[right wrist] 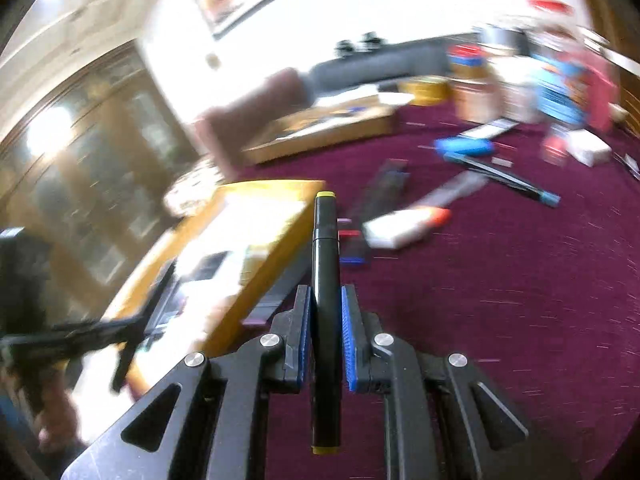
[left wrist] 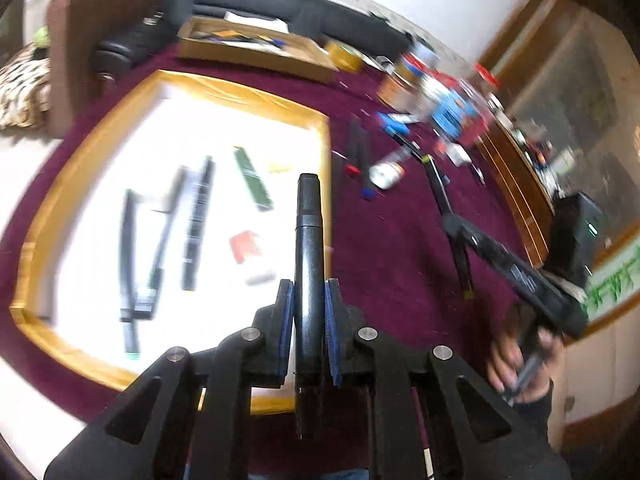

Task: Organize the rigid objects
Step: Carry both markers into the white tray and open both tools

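Note:
My left gripper (left wrist: 309,300) is shut on a black marker (left wrist: 307,240) that points forward over the right edge of the wooden tray (left wrist: 320,128). The white-floored tray holds several pens, a green bar (left wrist: 253,178) and a red piece (left wrist: 245,246). My right gripper (right wrist: 326,308) is shut on a black marker with yellow ends (right wrist: 325,264), held above the maroon cloth beside the tray's corner (right wrist: 280,188). The right gripper (left wrist: 466,280) also shows in the left wrist view at right, held by a hand (left wrist: 520,364). Both views are motion-blurred.
Loose pens, a white glue stick (right wrist: 404,226), a blue tool (right wrist: 468,146) and black strips lie on the maroon cloth (right wrist: 500,280). A second wooden box (left wrist: 256,46) stands at the back. Cans and boxes (left wrist: 436,92) crowd the far right. A sofa lies behind.

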